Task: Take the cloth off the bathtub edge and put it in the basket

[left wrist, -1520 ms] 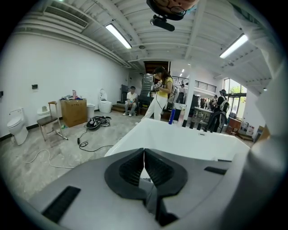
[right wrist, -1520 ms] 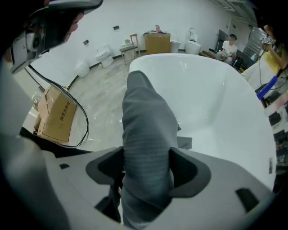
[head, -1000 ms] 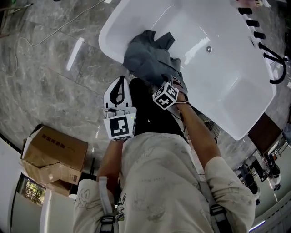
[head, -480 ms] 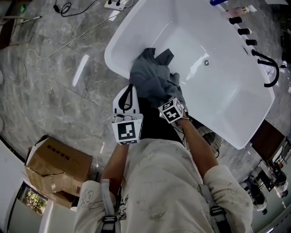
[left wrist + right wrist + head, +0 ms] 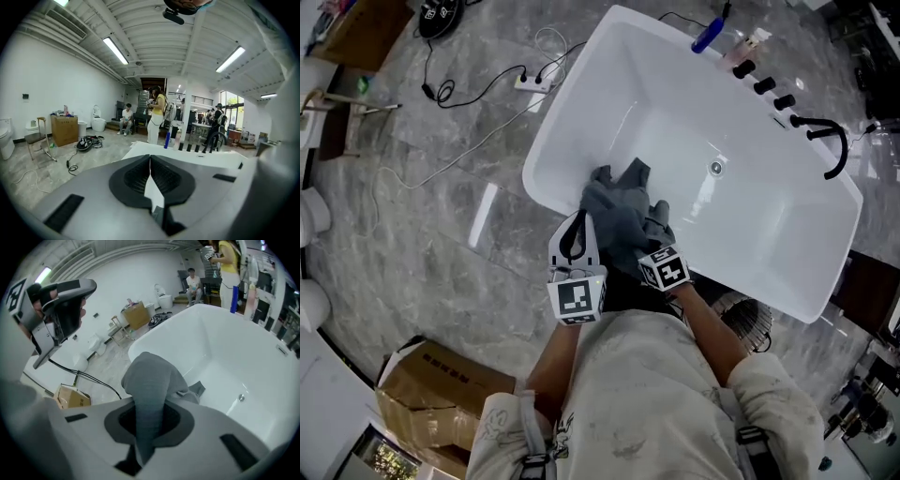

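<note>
**Snag Risk at the Tub Rim**

Bunched over the near edge of the white bathtub [image 5: 769,216]: grey cloth [image 5: 619,211], mostly trailing inside. Pinched by one narrow fold in the right gripper [image 5: 149,427], just clamped onto it; could slip free under the drag of that bulk. Alongside, left gripper [image 5: 150,161] closed on nothing. Basket not clearly seen.

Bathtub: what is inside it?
A drain shows on the bare white bathtub floor. The grey cloth lies over the near edge, partly inside; the wall under it is covered and cannot be seen.
</note>
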Demonstrator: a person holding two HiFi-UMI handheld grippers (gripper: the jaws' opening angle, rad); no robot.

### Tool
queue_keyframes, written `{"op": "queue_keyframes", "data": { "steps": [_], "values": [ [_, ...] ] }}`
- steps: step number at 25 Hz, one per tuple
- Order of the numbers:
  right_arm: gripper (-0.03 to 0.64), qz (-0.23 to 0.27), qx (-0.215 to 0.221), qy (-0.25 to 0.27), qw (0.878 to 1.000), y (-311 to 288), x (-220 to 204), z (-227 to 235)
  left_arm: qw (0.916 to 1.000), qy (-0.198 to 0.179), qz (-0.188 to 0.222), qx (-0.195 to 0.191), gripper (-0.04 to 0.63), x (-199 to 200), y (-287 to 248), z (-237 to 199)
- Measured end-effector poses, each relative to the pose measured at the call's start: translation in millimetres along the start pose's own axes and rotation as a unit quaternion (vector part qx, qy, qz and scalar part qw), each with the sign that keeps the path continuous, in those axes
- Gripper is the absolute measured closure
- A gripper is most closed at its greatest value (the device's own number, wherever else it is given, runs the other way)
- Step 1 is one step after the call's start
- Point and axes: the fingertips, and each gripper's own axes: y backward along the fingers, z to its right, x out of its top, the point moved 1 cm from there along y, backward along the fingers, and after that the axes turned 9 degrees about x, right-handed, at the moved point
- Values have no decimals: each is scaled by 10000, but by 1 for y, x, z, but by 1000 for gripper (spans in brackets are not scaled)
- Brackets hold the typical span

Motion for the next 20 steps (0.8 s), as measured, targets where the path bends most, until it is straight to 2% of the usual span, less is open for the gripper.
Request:
{"op": "queue_keyframes", "data": {
  "steps": [7,15,20],
  "values": [
    [597,1250,146,-530,9906,67,44,-7,9986,-172,447,-238,591,49,4,26],
    [597,2328,87,-518,9711,142,82,-5,9963,-268,775,-259,591,84,10,52],
    [598,2945,2,-475,9545,186,109,-3,9934,-298,1074,-266,591,114,15,62]
  ]
}}
